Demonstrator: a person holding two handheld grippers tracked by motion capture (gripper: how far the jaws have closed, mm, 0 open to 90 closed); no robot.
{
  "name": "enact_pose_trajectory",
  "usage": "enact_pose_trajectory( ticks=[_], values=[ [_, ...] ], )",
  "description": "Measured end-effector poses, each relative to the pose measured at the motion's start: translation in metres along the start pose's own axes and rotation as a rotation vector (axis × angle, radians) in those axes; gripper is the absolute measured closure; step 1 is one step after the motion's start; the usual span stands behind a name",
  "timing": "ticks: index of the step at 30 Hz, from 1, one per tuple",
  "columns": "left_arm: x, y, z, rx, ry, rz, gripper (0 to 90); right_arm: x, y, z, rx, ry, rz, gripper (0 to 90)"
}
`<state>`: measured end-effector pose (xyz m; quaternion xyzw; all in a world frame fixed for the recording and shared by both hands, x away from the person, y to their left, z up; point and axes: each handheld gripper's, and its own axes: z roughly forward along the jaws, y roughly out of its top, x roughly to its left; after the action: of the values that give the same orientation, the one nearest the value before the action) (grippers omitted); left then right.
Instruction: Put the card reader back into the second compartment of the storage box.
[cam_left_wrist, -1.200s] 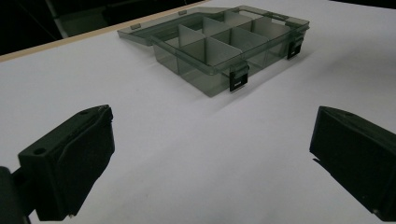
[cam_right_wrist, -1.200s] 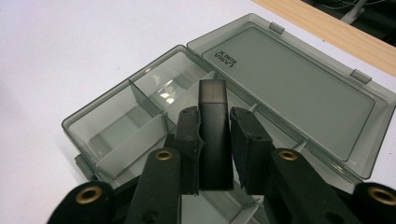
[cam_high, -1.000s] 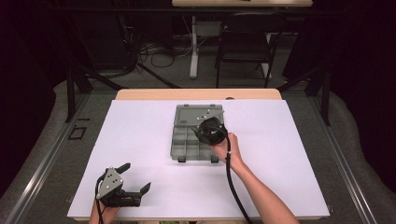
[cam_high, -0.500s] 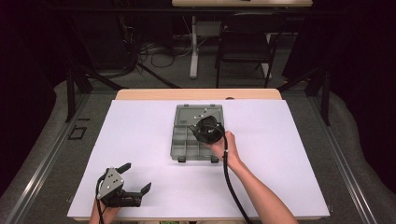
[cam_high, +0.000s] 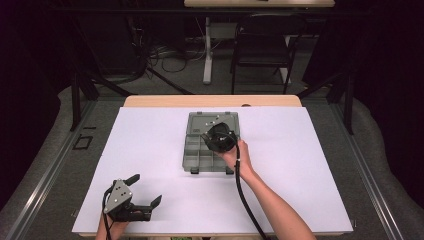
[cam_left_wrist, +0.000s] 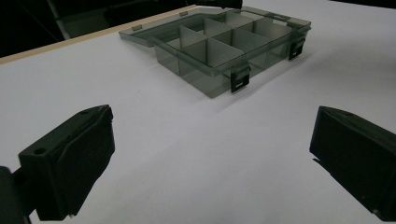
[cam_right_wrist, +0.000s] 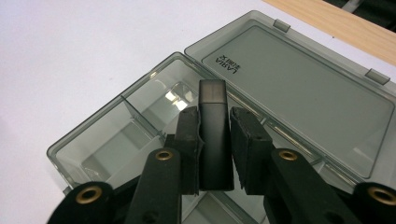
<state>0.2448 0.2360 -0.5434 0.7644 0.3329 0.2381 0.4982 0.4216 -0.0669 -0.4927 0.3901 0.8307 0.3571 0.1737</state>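
Progress is judged partial: a small black block (cam_right_wrist: 215, 135) is pinched by the right gripper (cam_right_wrist: 215, 140) above the open organiser box (cam_high: 195, 150), not yet released. Well short of the box, the left gripper (cam_high: 145, 192) is held spread wide.

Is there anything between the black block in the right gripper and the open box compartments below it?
Nothing visible. The right gripper holds the small black rectangular block above the smoky transparent plastic organizer box; its lid lies folded open behind, and the compartments beneath look uncovered.

Smoky grey box (cam_high: 197, 150), white table cover (cam_high: 310, 165)
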Motion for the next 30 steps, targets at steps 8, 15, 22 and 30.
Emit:
enact_pose_trajectory(
  ticks=[8, 15, 22, 30],
  values=[
    [0.0, 0.0, -0.001, -0.002, -0.002, 0.002, 0.2, 0.003, 0.001, 0.004, 0.01, -0.006, 0.003, 73.2],
    [-0.001, 0.0, -0.001, 0.002, -0.002, 0.008, 0.2, 0.005, 0.002, 0.012, 0.012, -0.004, 0.035, 73.2],
    [-0.001, 0.0, -0.001, 0.0, -0.002, 0.008, 0.2, 0.005, 0.002, 0.017, 0.017, -0.016, 0.038, 73.2],
    [-0.001, 0.001, -0.001, 0.0, -0.002, 0.013, 0.2, 0.002, 0.0, 0.022, 0.024, -0.039, 0.055, 73.2]
  ],
)
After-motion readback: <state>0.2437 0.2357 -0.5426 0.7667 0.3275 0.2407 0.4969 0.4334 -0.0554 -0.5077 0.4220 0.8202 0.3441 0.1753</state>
